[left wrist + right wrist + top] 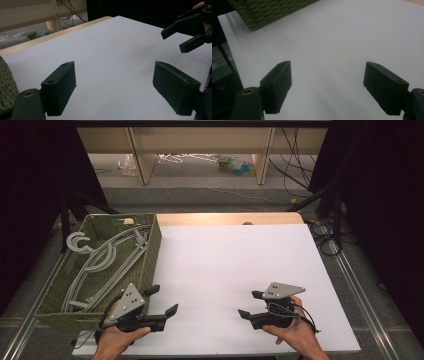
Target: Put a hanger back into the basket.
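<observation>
From the high view, your left gripper (pixel 162 301) sits just beside the near right corner of the woven green basket (pixel 152 251), its jaws spread wide with nothing between them, pointing out over the white table top (pixel 235 265). The grey hangers (pixel 102 262) lie piled inside the basket, one hook curling up over the far left part of its rim. Your right gripper (pixel 251 305) is well apart from the basket, on the opposite side of the white surface and near its front edge; its jaws also stand wide and empty, aimed back toward the basket. Neither gripper touches the hangers.

In the left gripper view, your own two black jaws rise wide apart over bare white table (pixel 112 62), with nothing held. A sliver of the basket's woven wall (pixel 6 87) shows at the left edge, close to the left jaw. The right gripper (pixel 183 37) shows farther off at the upper right, its jaws parted.

In the right gripper view, your jaws stand wide over the white surface (pixel 332 50), empty. The basket's corner (pixel 269 10) lies at the top left, well beyond the jaws.
</observation>
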`<state>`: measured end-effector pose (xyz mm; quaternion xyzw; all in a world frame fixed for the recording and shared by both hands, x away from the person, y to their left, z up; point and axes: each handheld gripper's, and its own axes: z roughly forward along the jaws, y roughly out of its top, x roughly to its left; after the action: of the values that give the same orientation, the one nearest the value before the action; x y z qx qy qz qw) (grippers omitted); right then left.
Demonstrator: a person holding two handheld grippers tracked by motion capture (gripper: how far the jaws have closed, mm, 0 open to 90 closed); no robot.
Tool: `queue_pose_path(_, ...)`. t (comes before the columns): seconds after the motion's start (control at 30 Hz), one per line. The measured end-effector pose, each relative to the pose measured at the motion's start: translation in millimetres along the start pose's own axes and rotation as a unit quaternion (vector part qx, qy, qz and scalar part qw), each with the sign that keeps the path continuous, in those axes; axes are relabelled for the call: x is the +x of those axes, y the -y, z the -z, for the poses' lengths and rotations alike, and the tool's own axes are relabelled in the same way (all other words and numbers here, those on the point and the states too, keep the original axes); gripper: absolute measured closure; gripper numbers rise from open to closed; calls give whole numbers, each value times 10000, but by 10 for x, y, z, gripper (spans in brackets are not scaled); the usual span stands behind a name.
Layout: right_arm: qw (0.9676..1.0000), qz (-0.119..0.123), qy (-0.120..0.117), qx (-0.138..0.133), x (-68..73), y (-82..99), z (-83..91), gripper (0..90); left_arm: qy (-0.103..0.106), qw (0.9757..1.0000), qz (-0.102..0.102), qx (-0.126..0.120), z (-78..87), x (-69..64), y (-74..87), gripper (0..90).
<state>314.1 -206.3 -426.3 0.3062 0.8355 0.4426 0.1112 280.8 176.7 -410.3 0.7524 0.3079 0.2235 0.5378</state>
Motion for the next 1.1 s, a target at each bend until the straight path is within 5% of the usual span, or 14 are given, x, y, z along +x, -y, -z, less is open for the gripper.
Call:
queue_pose_path(0.17,9998,-145,62,-107,9,79,23,171,6,9999,-66,-101,-11,-13,79,174)
queue_pose_path(0.47,9994,-172,152,-269,71,179,102,170,43,9998,182,-66,-29,-34,169,165)
queue_pose_path(0.77,9978,-254,222,-564,186,264,248,170,-65,9998,91,-167,53,38,185,165)
queue_pose_path(1.1,9979,-241,176,-572,211,281,268,170,66,9998,137,-102,39,-4,189,164)
